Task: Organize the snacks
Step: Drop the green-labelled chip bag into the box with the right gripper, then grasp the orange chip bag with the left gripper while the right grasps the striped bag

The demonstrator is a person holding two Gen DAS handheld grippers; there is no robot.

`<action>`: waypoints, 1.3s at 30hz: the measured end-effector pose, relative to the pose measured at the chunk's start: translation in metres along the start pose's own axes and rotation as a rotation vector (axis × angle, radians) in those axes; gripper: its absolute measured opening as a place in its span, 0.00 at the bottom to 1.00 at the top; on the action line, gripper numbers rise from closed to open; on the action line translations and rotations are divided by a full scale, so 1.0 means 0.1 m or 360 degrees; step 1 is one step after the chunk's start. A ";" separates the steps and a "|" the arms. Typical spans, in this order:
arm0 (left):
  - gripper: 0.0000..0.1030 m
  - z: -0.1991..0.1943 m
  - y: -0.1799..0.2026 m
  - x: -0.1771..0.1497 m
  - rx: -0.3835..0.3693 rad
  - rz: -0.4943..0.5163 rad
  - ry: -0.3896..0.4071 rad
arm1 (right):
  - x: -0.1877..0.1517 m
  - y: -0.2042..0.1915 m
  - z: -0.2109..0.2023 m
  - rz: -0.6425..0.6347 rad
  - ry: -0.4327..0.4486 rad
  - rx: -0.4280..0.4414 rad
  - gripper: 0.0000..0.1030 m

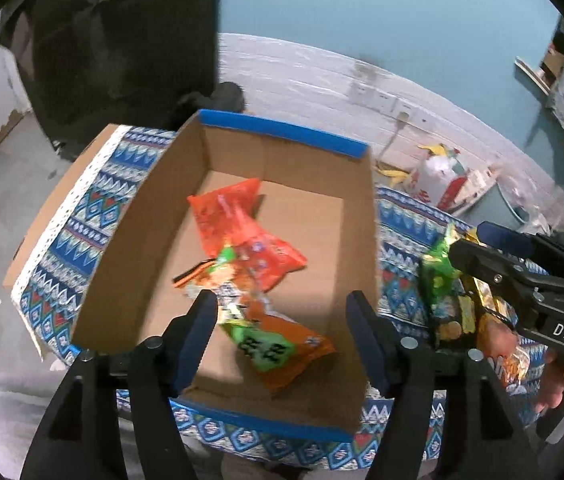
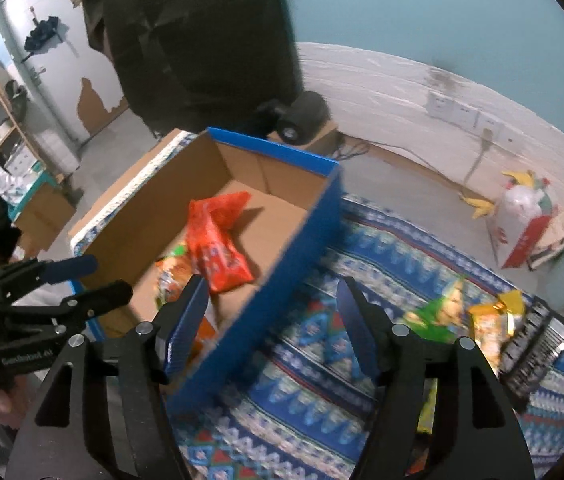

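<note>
Left gripper (image 1: 282,312) fingers spread, empty, above orange snack packets (image 1: 242,236) inside the blue-edged cardboard box (image 1: 282,128); right gripper (image 2: 270,300) fingers spread, straddling its wall.

Box open from above, floor half free.
I see bare cardboard right of the orange packets (image 1: 242,232); the box (image 1: 282,130) walls hem my tool in sideways.

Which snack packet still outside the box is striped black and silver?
The black-and-silver packet at the far right of the patterned tablecloth. Its neighbours differ: the green packet and the yellow-orange packet lie to its left.
</note>
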State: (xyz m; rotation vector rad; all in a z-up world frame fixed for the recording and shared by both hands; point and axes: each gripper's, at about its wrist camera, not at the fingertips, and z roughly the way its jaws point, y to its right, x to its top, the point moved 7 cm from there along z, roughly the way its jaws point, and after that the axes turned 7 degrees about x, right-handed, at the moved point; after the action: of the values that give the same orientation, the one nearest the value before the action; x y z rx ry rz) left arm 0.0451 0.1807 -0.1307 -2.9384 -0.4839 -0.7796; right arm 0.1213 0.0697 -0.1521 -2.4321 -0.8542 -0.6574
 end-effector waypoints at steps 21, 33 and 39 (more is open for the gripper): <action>0.73 0.00 1.33 -0.35 -0.0219 0.0367 -0.0112 | -0.90 1.21 -0.88 0.0247 -0.0030 -0.0205 0.67; 0.77 0.02 2.15 -0.55 -0.0334 0.0563 -0.0193 | -1.48 1.70 -1.20 0.0372 -0.0102 -0.0316 0.67; 0.79 0.13 2.52 -0.73 -0.0374 0.0660 -0.0273 | -1.83 1.97 -1.25 0.0426 -0.0188 -0.0356 0.67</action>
State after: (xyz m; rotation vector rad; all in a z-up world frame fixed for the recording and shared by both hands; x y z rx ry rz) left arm 0.0713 -0.0775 -0.1730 -3.1666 0.2270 -0.5678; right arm 0.0924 -0.2184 -0.2149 -2.7447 -0.5049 -0.5364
